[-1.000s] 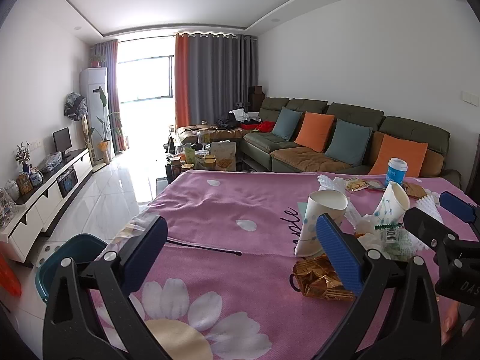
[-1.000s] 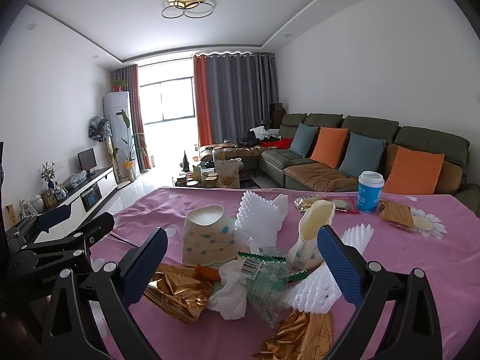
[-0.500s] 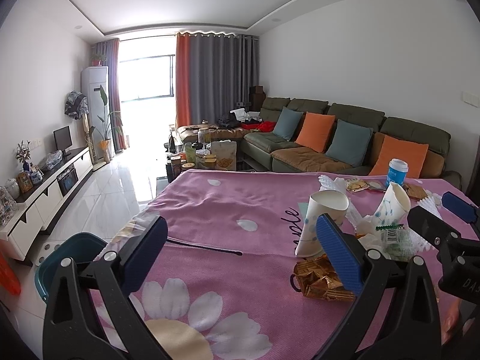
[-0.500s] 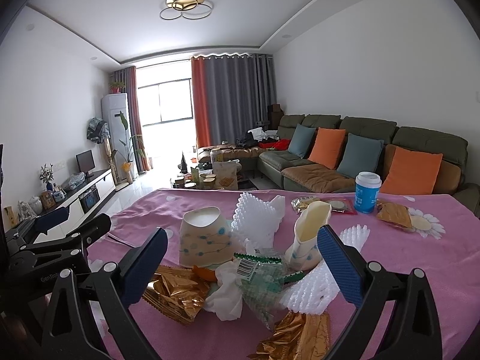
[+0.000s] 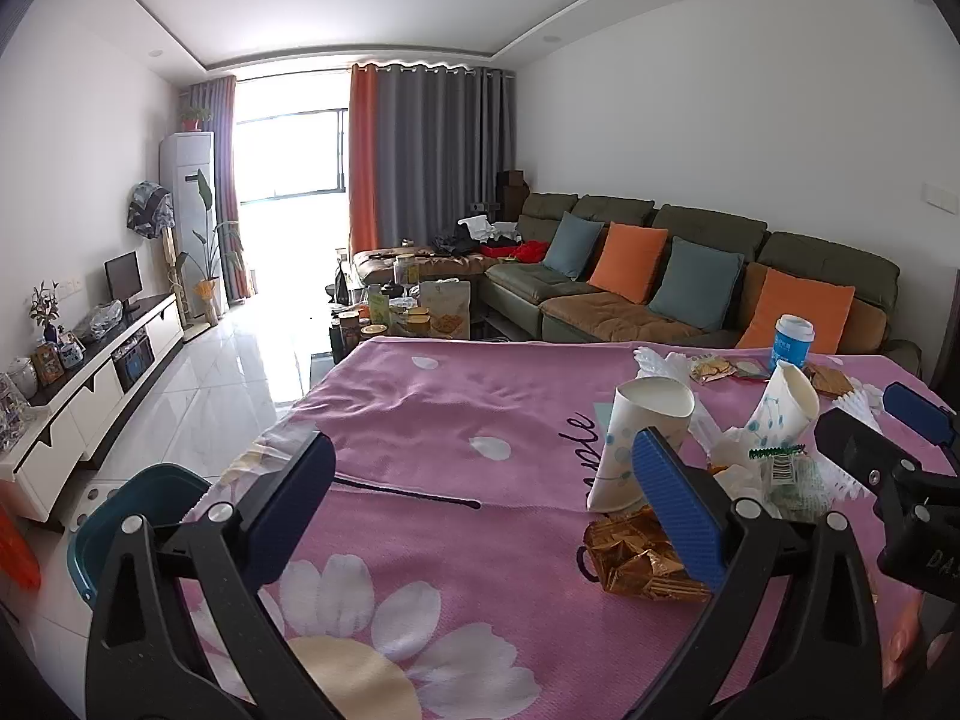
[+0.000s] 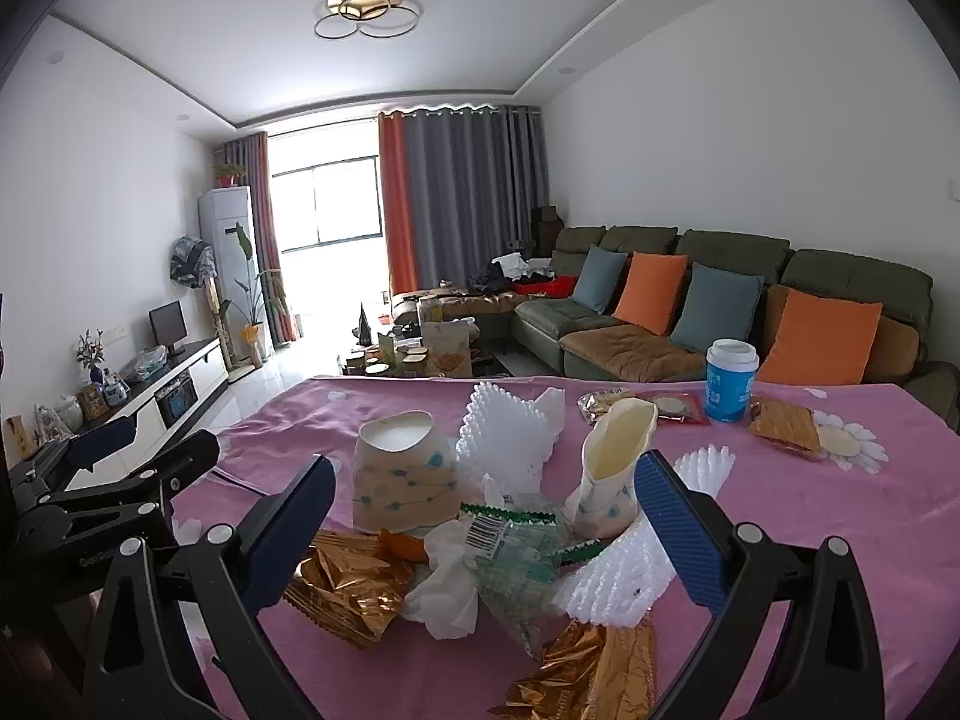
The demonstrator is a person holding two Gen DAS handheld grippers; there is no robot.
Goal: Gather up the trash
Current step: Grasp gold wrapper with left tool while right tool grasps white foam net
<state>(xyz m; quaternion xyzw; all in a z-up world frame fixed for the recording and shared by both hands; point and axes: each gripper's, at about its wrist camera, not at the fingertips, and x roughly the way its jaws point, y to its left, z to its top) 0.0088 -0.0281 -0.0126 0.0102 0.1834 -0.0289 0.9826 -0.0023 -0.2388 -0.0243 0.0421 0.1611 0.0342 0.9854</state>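
Observation:
A heap of trash lies on the pink flowered tablecloth [image 6: 840, 516]. It holds an overturned dotted paper cup [image 6: 402, 474], a squashed paper cup [image 6: 612, 468], white foam fruit nets [image 6: 510, 438], a clear barcoded wrapper [image 6: 516, 552], a white tissue [image 6: 444, 582] and gold foil wrappers [image 6: 348, 588]. My right gripper [image 6: 486, 516] hangs open just in front of the heap, holding nothing. My left gripper [image 5: 480, 492] is open and empty over the cloth, left of the heap; its right finger overlaps the dotted cup [image 5: 642, 438] and a gold wrapper [image 5: 636, 558].
A blue lidded cup [image 6: 729, 381] and packaged biscuits [image 6: 780, 426] sit at the table's far side. A teal bin [image 5: 132, 510] stands on the floor off the left table edge. A thin black stick [image 5: 408, 495] lies on the cloth. A sofa stands behind.
Both grippers have risen slightly, so the trash sits a little lower in each view. Nothing on the table has moved.

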